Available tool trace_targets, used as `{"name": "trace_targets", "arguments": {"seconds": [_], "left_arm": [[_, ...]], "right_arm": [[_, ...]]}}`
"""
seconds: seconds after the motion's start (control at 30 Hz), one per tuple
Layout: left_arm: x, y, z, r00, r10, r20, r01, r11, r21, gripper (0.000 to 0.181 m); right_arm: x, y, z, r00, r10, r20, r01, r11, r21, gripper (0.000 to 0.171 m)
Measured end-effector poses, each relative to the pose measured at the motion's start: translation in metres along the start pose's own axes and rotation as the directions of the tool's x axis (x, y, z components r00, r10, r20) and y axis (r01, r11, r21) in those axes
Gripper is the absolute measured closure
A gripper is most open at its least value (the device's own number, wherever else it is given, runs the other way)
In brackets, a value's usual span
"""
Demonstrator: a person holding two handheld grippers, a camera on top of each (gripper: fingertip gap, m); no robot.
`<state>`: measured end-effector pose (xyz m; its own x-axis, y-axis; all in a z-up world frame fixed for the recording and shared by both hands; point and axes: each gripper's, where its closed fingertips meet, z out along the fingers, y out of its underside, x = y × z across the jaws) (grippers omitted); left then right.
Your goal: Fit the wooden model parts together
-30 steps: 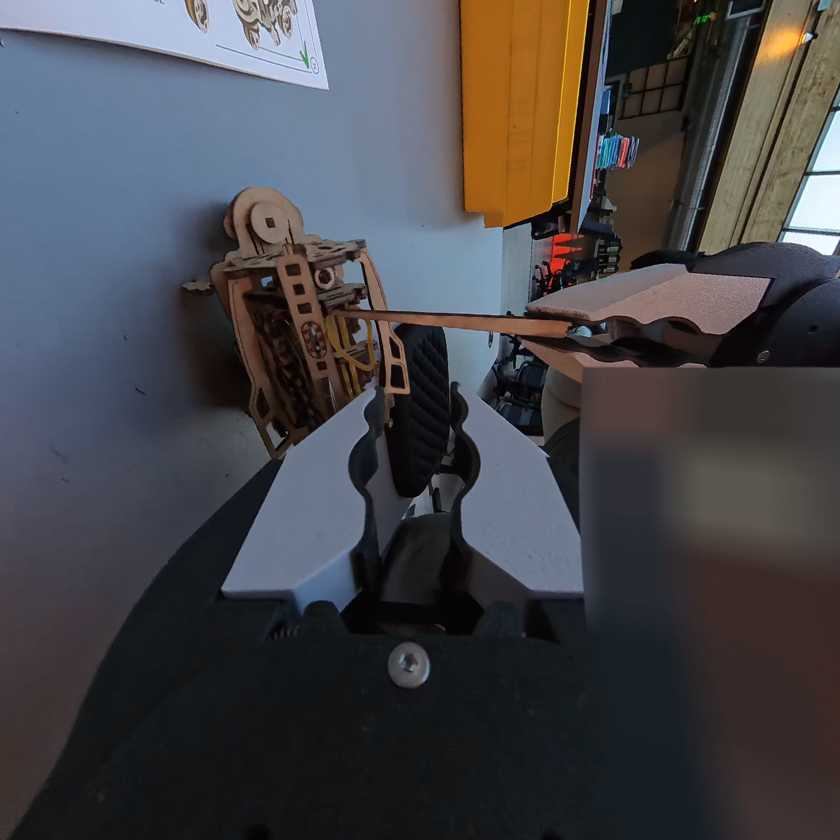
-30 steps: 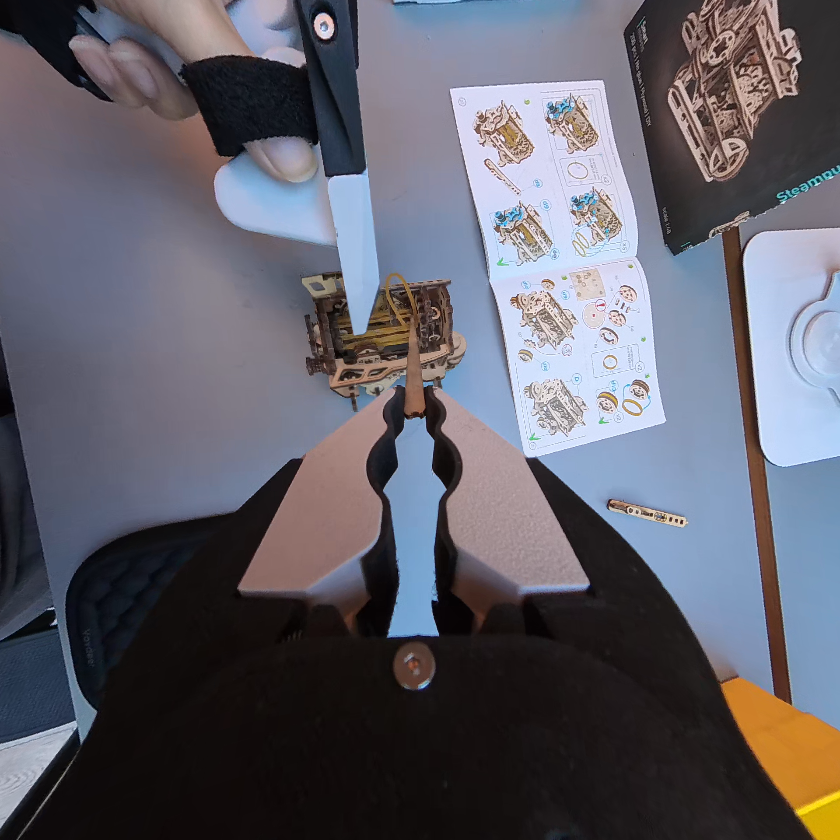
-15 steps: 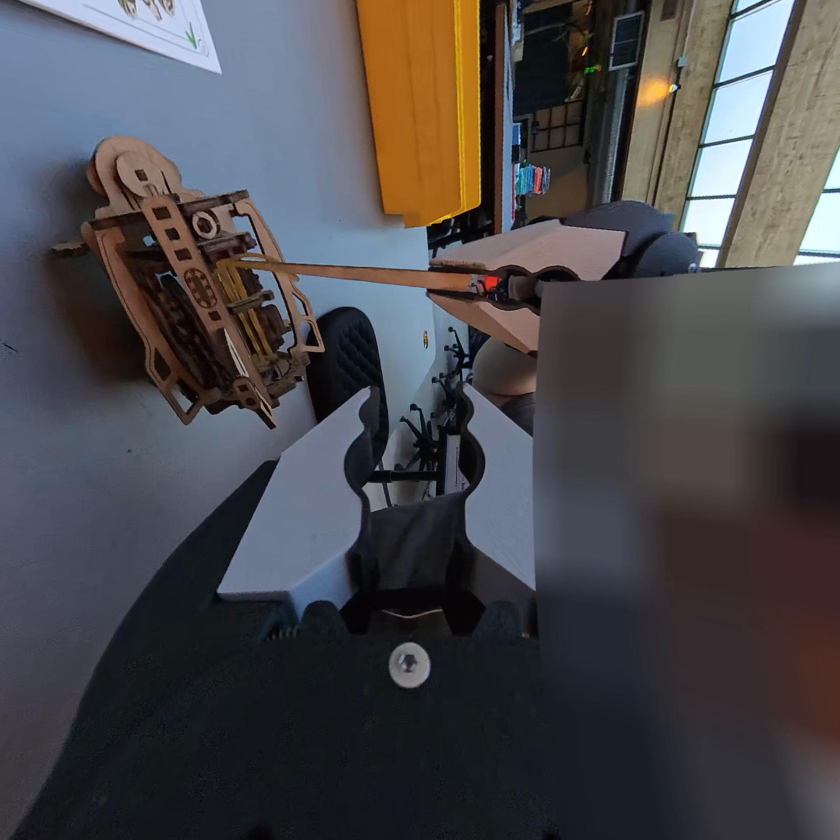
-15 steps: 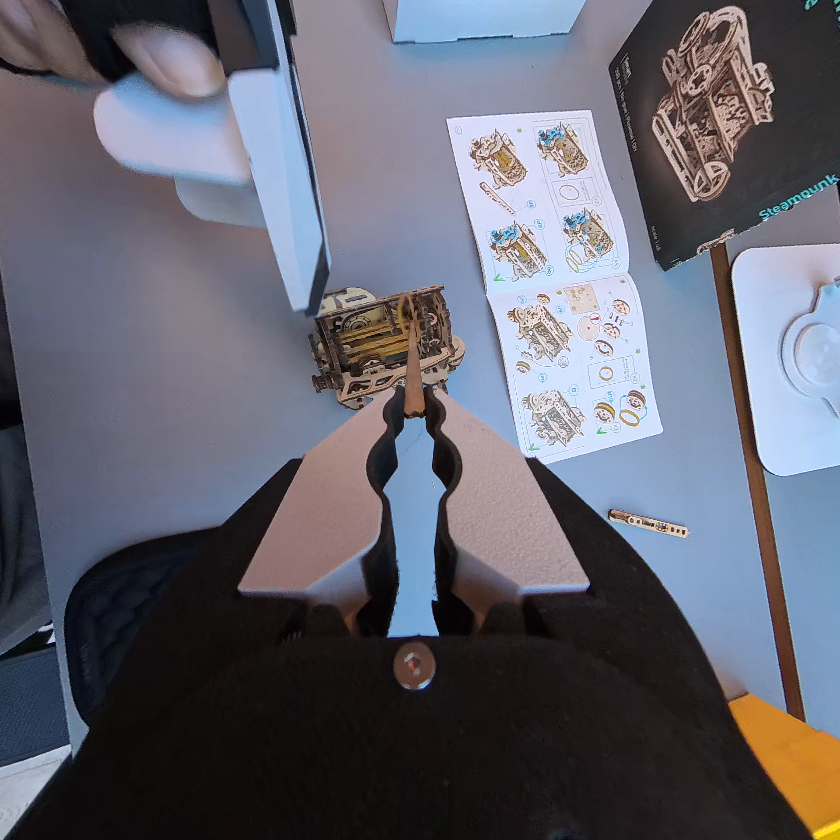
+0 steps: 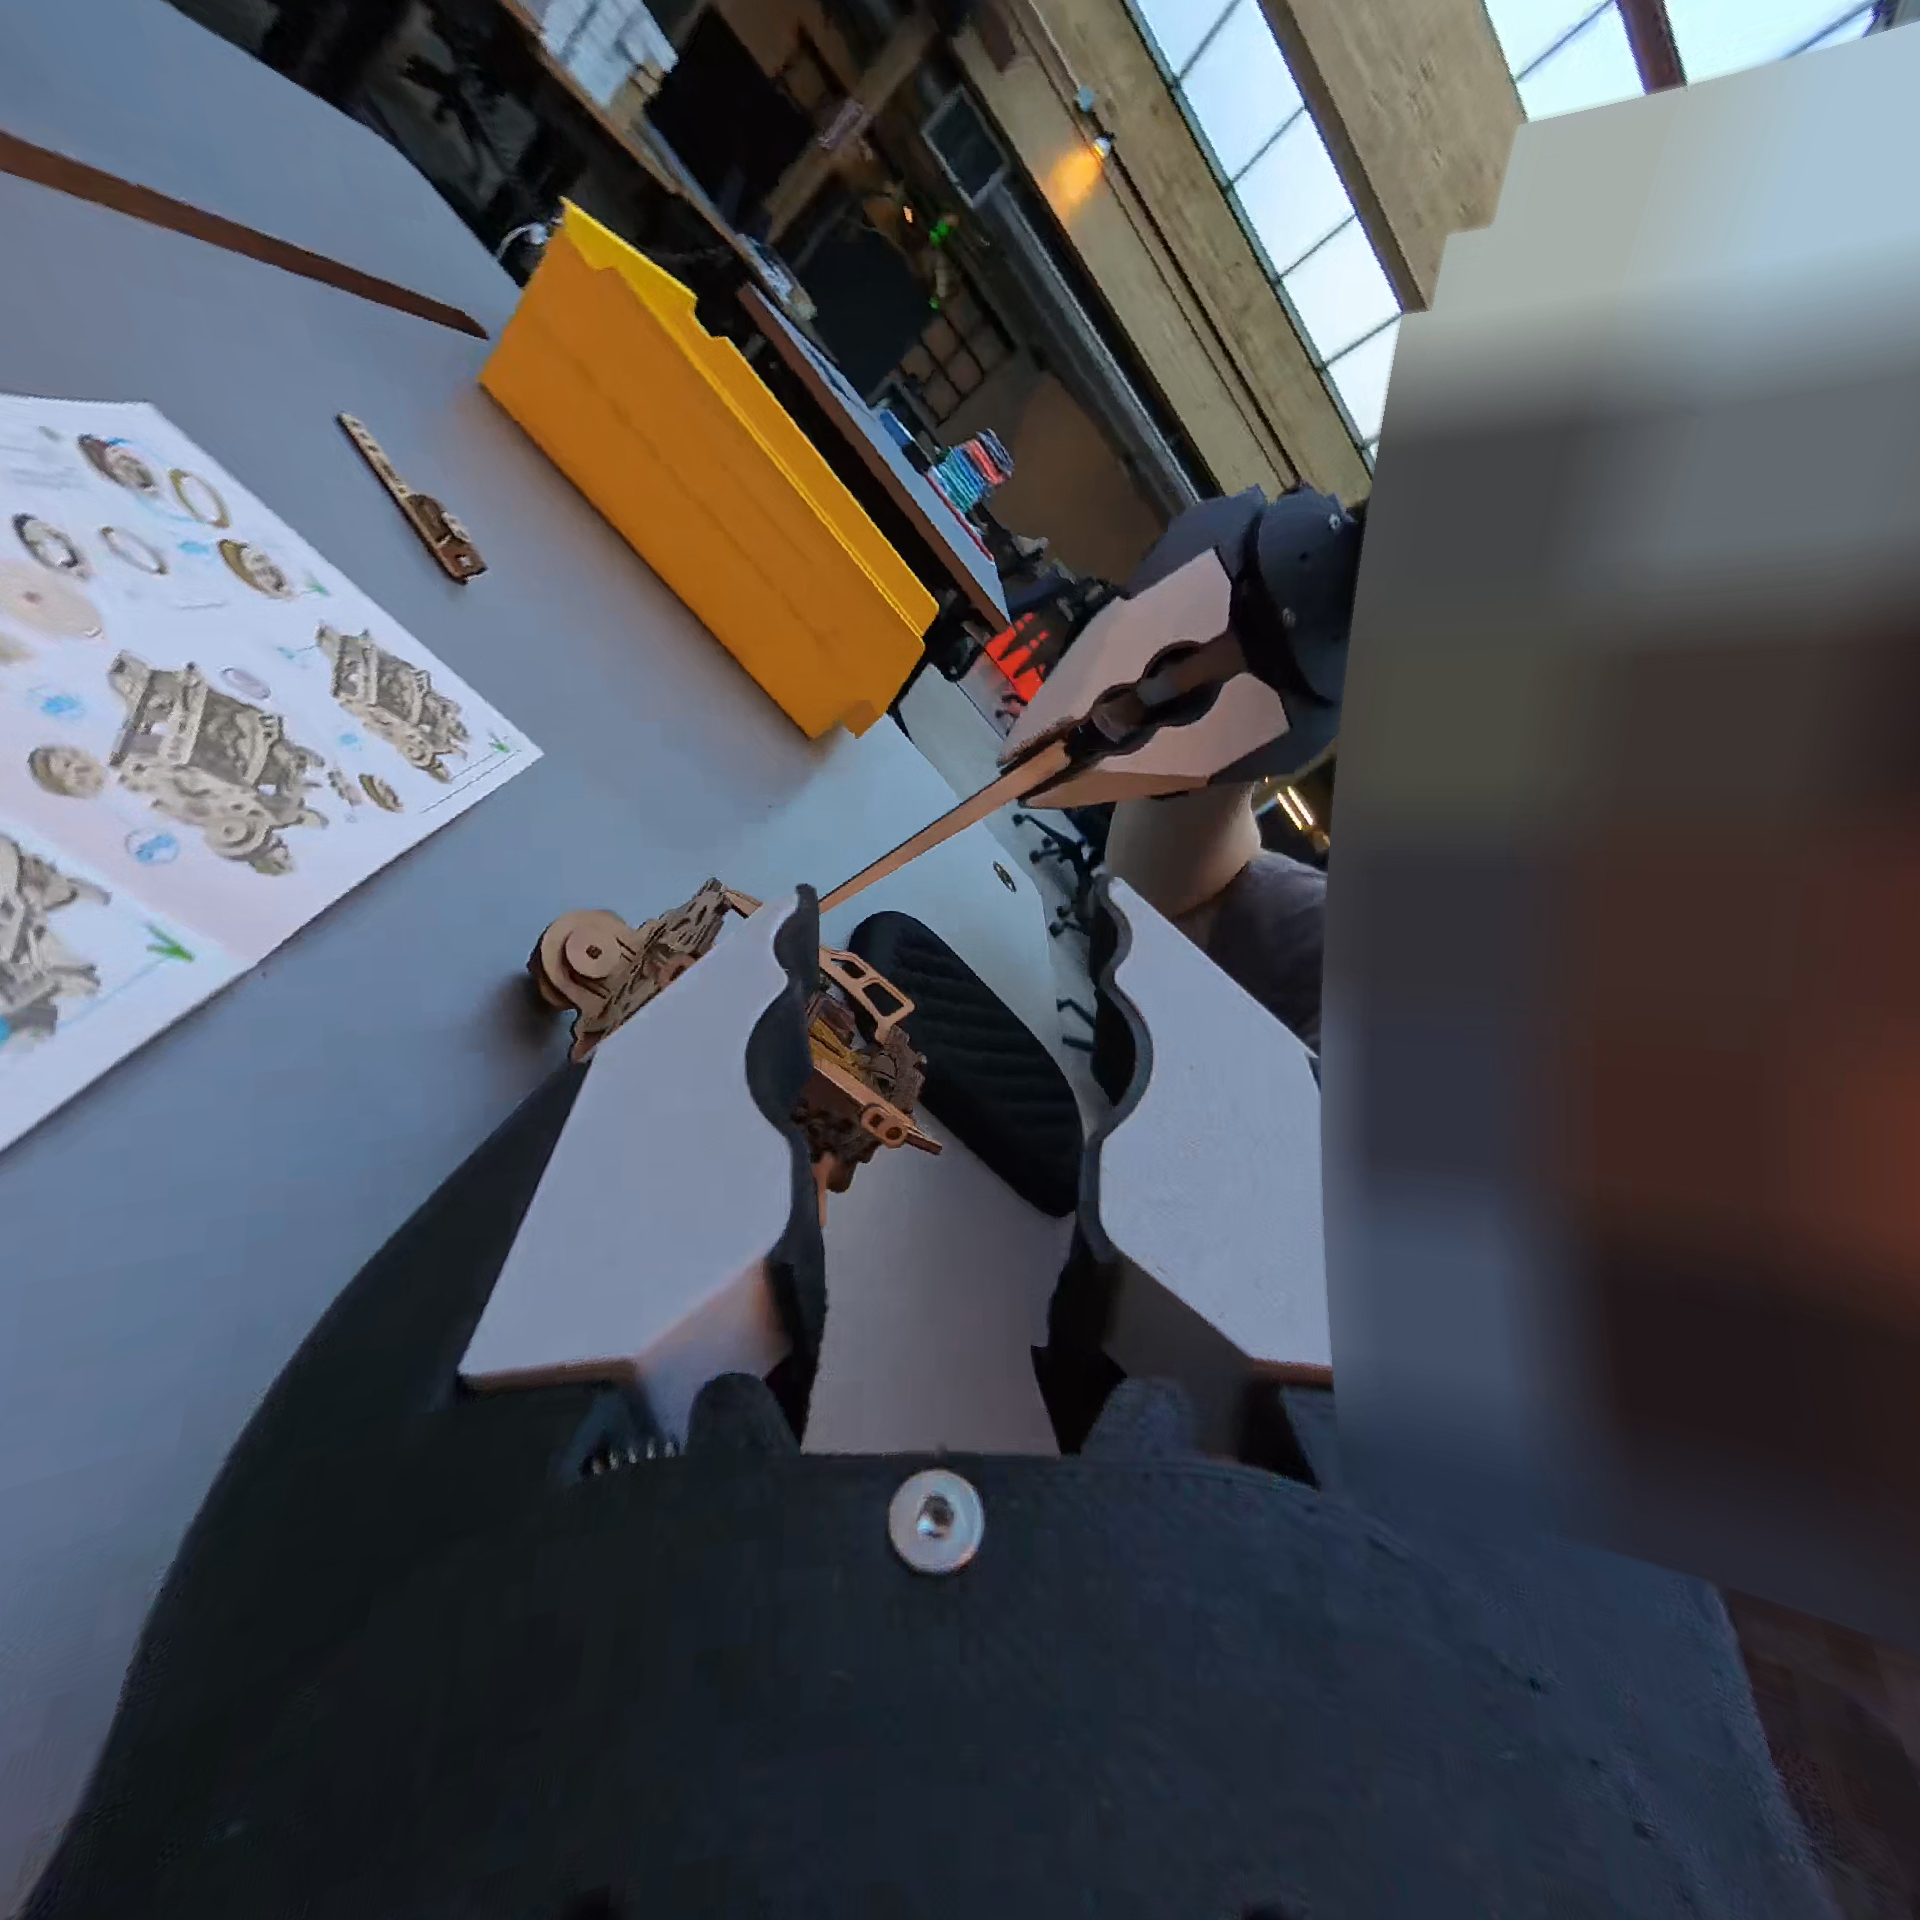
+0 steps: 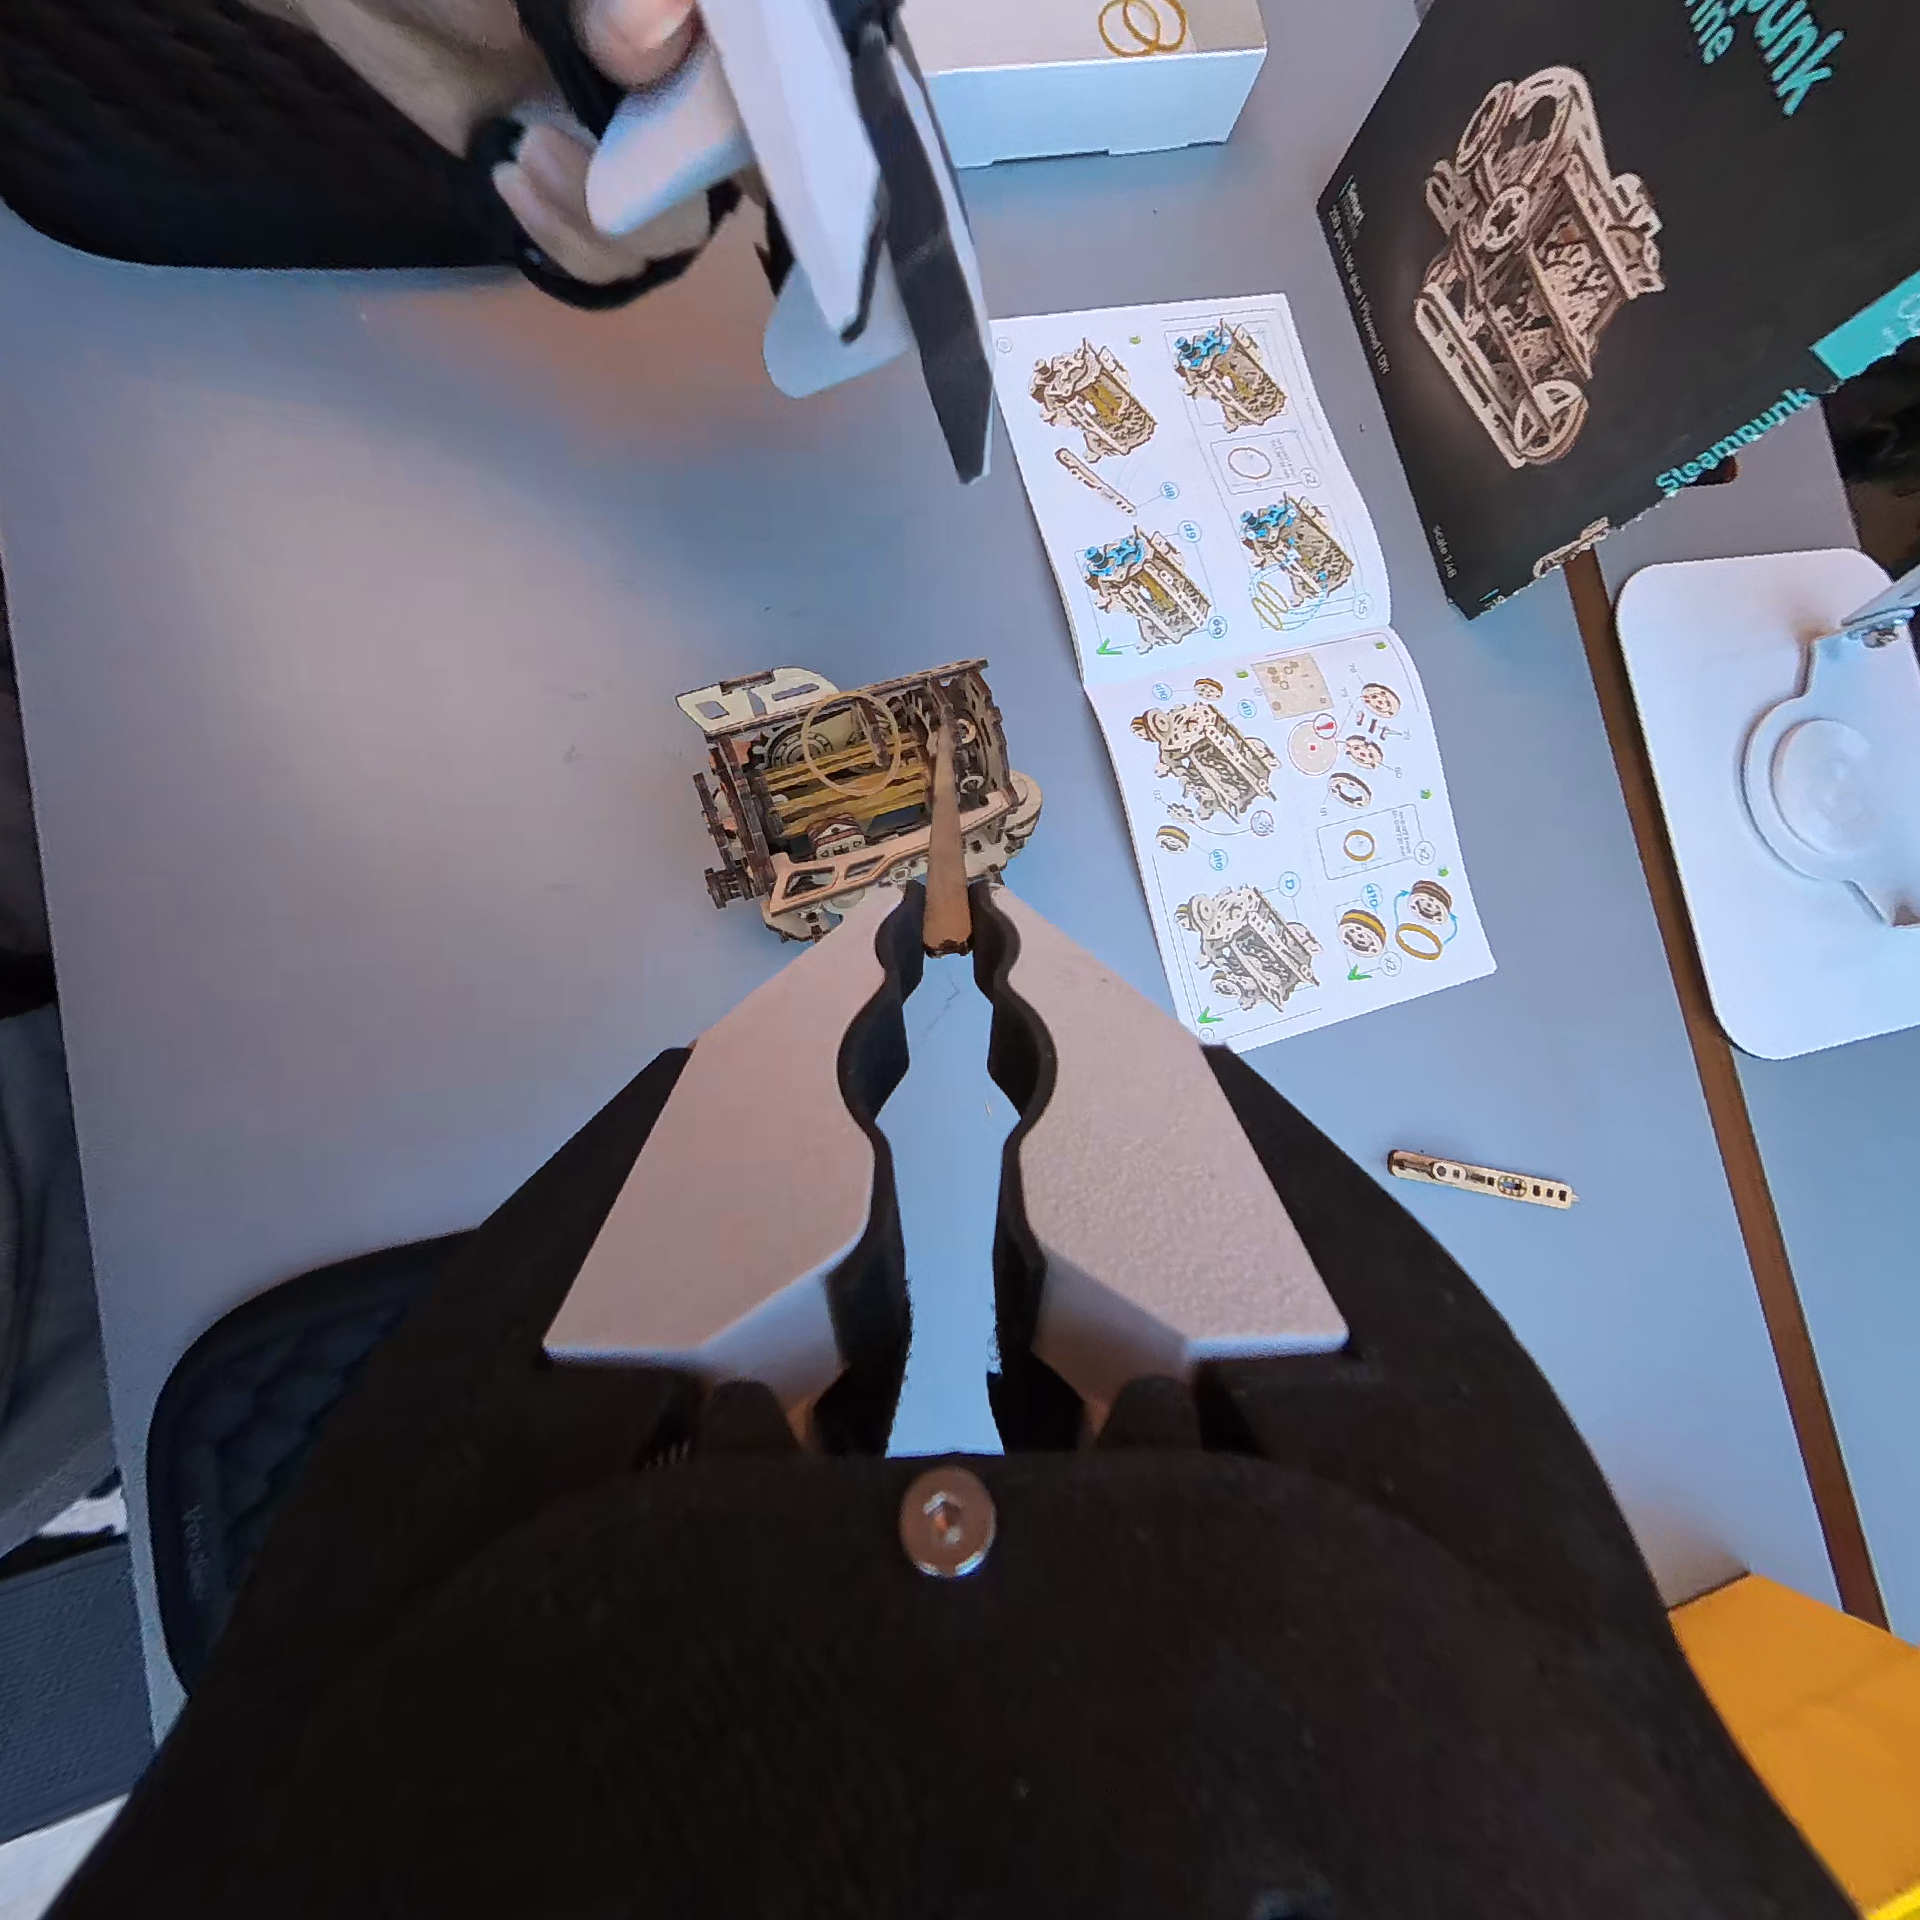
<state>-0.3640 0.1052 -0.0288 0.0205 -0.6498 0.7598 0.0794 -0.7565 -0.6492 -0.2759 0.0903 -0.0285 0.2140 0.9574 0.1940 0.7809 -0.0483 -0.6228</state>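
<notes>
The right gripper (image 6: pixel 948 920) has its fingers pressed closed on the near end of a thin wooden stick (image 6: pixel 943 831), which runs forward from the fingertips so that its far tip sits in the top of the wooden model (image 6: pixel 852 795), among the yellow rubber bands there. The model rests on the grey table (image 6: pixel 364 623), just ahead of the right gripper. From the left wrist view, the left gripper (image 5: pixel 951 914) has its fingers spread wide with nothing between them; it hovers just above the model (image 5: pixel 665 951), whose round end shows past the left finger. To the model's side lies an open instruction sheet (image 6: pixel 1236 665), and nearer, well apart from the model, a short loose wooden strip (image 6: pixel 1481 1179) lies on the table. Farther off stand a dark product box (image 6: pixel 1621 291) beyond the sheet, a white box (image 6: pixel 1101 94) with yellow bands in it, and a yellow bin (image 5: pixel 707 478) at the table's edge.
</notes>
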Motion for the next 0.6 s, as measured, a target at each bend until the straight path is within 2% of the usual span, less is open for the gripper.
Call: {"name": "trace_targets", "arguments": {"seconds": [0.1,0.17,0.27,0.33,0.4,0.5,0.6], "left_arm": [[-0.007,0.002,0.012,0.99,0.138,-0.013,-0.138,0.989,-0.045,0.125],[-0.017,-0.004,0.018,0.978,0.209,-0.015,-0.209,0.976,-0.059,0.114],[-0.032,0.005,0.027,0.954,0.29,-0.073,-0.299,0.934,-0.195,0.11],[-0.034,0.021,0.032,0.932,0.342,-0.122,-0.363,0.892,-0.271,0.1],[-0.034,0.034,0.036,0.918,0.359,-0.167,-0.394,0.869,-0.299,0.083],[-0.03,0.047,0.039,0.911,0.34,-0.235,-0.402,0.863,-0.307,0.076],[-0.029,0.055,0.04,0.907,0.329,-0.263,-0.405,0.853,-0.33,0.08]], "right_arm": [[-0.001,0.0,-0.011,0.998,0.055,0.0,-0.055,0.996,0.064,0.164],[-0.003,0.004,-0.016,0.994,0.105,0.0,-0.105,0.99,0.089,0.164],[-0.009,0.01,-0.018,0.984,0.175,0.011,-0.175,0.978,0.115,0.164],[-0.011,0.015,-0.015,0.979,0.204,0.007,-0.203,0.972,0.118,0.164],[-0.013,0.016,-0.011,0.971,0.236,0.025,-0.237,0.963,0.127,0.164],[-0.012,0.017,-0.005,0.962,0.272,0.035,-0.274,0.951,0.144,0.164],[-0.012,0.018,-0.001,0.953,0.3,0.037,-0.302,0.94,0.158,0.164]]}}
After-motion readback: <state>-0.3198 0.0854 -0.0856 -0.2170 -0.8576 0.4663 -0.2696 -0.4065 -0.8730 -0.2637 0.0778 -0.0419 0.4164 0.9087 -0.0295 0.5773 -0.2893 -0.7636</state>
